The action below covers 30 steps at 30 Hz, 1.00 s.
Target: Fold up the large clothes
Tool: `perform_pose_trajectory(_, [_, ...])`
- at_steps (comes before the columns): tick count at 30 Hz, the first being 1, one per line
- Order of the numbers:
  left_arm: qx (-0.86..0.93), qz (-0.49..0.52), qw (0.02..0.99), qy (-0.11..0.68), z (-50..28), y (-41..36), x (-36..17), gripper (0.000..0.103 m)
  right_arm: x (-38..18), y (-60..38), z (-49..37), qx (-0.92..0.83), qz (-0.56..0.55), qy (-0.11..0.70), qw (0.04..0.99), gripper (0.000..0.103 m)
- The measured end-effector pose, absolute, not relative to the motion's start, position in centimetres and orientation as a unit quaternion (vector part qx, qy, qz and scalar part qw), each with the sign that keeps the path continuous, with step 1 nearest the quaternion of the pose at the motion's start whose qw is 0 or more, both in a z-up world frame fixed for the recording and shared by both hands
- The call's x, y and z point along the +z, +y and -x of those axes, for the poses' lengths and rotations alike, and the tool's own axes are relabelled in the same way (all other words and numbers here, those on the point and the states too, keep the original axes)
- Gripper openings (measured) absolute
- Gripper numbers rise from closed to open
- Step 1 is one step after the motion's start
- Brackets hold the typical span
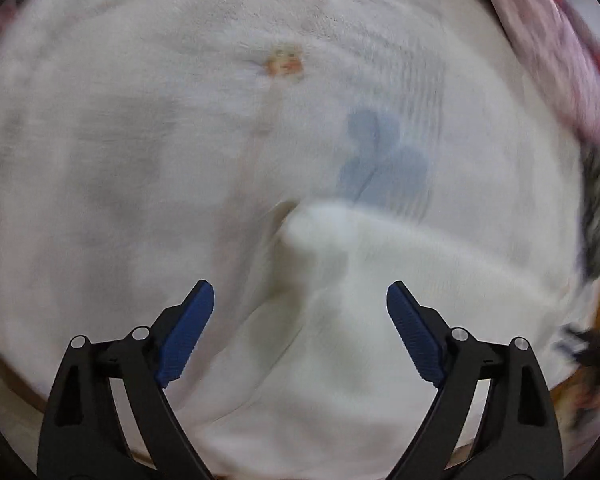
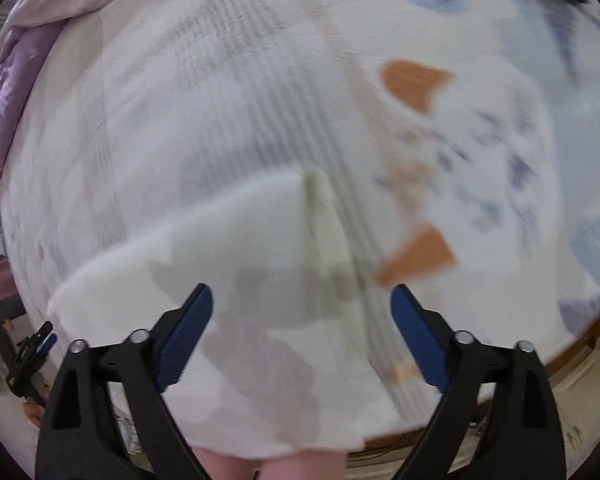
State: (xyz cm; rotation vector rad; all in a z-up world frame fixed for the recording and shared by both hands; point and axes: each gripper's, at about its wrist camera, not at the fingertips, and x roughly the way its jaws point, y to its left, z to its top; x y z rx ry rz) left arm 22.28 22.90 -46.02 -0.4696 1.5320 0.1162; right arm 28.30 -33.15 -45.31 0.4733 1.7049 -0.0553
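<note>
The left hand-held gripper (image 1: 300, 294) is seen pointing down with its jaws spread wide and nothing between the blue pads (image 1: 188, 332). Below it a white garment (image 1: 380, 280) lies folded on the bed (image 1: 140, 140), near the bed's lower edge. The right hand-held gripper (image 2: 302, 296) is likewise held wide open and empty above the same white garment (image 2: 204, 248). A lilac quilt (image 2: 16, 72) is bunched at the bed's far left corner. Both views are blurred.

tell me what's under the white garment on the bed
The white garment lies on a patterned bedsheet with orange and blue patches, which shows all around it. Whatever lies directly beneath the garment is covered, and the blur hides finer detail.
</note>
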Motion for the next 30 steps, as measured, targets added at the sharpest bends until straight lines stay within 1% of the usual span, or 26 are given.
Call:
perform_pose_trajectory(1, [0.048, 0.231, 0.684, 0.691, -22.3, 24.3, -47.5, 0.089, -46.8, -33.1, -28.5, -0.037, -0.205, 0.751, 0.627, 0.09])
perform_pose_trajectory(3, [0.065, 0.236, 0.653, 0.716, -21.9, 23.3, -50.9, 0.084, -49.1, -31.5, -26.3, -0.056, -0.217, 0.755, 0.616, 0.09])
perform_pose_trajectory(4, [0.072, 0.243, 0.643, 0.723, -21.9, 23.4, -52.2, 0.081, -50.3, -31.5, -26.4, -0.067, -0.241, 0.756, 0.605, 0.089])
perform_pose_trajectory(5, [0.082, 0.243, 0.651, 0.714, -21.9, 24.3, -52.4, 0.079, -50.5, -31.3, -26.6, -0.077, -0.254, 0.75, 0.605, 0.085])
perform_pose_trajectory(6, [0.084, 0.239, 0.663, 0.704, -21.8, 24.2, -52.1, 0.073, -50.3, -31.1, -26.2, -0.079, -0.269, 0.738, 0.614, 0.062])
perform_pose_trajectory(7, [0.077, 0.233, 0.675, 0.695, -21.3, 23.8, -51.4, 0.057, -49.8, -30.2, -25.7, -0.069, -0.283, 0.725, 0.624, 0.043])
perform_pose_trajectory(8, [0.076, 0.219, 0.687, 0.689, -20.7, 23.4, -50.4, 0.04, -49.3, -28.6, -25.1, -0.073, -0.283, 0.719, 0.63, 0.035])
perform_pose_trajectory(9, [0.075, 0.21, 0.693, 0.685, -20.2, 23.4, -49.7, 0.034, -48.4, -27.5, -24.6, -0.085, -0.287, 0.713, 0.634, 0.022])
perform_pose_trajectory(10, [0.076, 0.208, 0.699, 0.68, -19.7, 23.4, -48.8, 0.028, -47.3, -26.9, -24.2, -0.103, -0.29, 0.704, 0.64, 0.019])
perform_pose_trajectory(11, [0.078, 0.217, 0.7, 0.676, -19.3, 22.2, -48.4, 0.026, -46.5, -26.4, -24.0, -0.114, -0.286, 0.697, 0.647, 0.017])
perform_pose_trajectory(12, [0.08, 0.233, 0.699, 0.672, -19.1, 22.6, -47.9, 0.026, -45.7, -27.1, -25.3, -0.118, -0.281, 0.693, 0.653, 0.016])
perform_pose_trajectory(14, [0.078, 0.246, 0.701, 0.665, -19.3, 23.1, -47.0, 0.025, -44.8, -26.6, -26.1, -0.125, -0.277, 0.687, 0.66, 0.014])
perform_pose_trajectory(16, [0.067, 0.224, 0.711, 0.663, -21.1, 22.4, -46.0, 0.024, -44.0, -26.6, -26.4, -0.121, -0.292, 0.677, 0.665, 0.013])
perform_pose_trajectory(18, [0.055, 0.212, 0.722, 0.656, -22.5, 22.1, -44.9, 0.024, -42.7, -28.8, -28.8, -0.111, -0.29, 0.667, 0.677, 0.012])
perform_pose_trajectory(21, [0.039, 0.209, 0.743, 0.635, -27.4, 19.5, -43.8, 0.024, -40.5, -28.4, -33.1, -0.088, -0.269, 0.643, 0.712, 0.012])
perform_pose_trajectory(24, [0.034, 0.2, 0.761, 0.617, -33.4, 19.7, -43.5, 0.025, -40.1, -27.2, -39.5, -0.068, -0.269, 0.616, 0.737, 0.013])
perform_pose_trajectory(26, [0.06, 0.182, 0.759, 0.623, -37.8, 20.3, -44.0, 0.044, -41.2, -27.3, -43.6, -0.072, -0.254, 0.629, 0.732, 0.025])
perform_pose_trajectory(27, [0.082, 0.167, 0.761, 0.621, -39.6, 20.1, -44.7, 0.048, -42.1, -27.2, -45.5, -0.088, -0.228, 0.646, 0.723, 0.037])
perform_pose_trajectory(28, [0.098, 0.152, 0.758, 0.627, -41.0, 20.4, -45.3, 0.058, -42.7, -27.2, -46.3, -0.101, -0.209, 0.654, 0.72, 0.05])
perform_pose_trajectory(29, [0.103, 0.147, 0.751, 0.635, -41.7, 20.0, -45.8, 0.063, -43.0, -27.4, -47.1, -0.117, -0.179, 0.664, 0.717, 0.052])
perform_pose_trajectory(30, [0.11, 0.143, 0.741, 0.647, -41.8, 20.0, -46.2, 0.063, -42.7, -27.4, -47.2, -0.12, -0.165, 0.665, 0.719, 0.055])
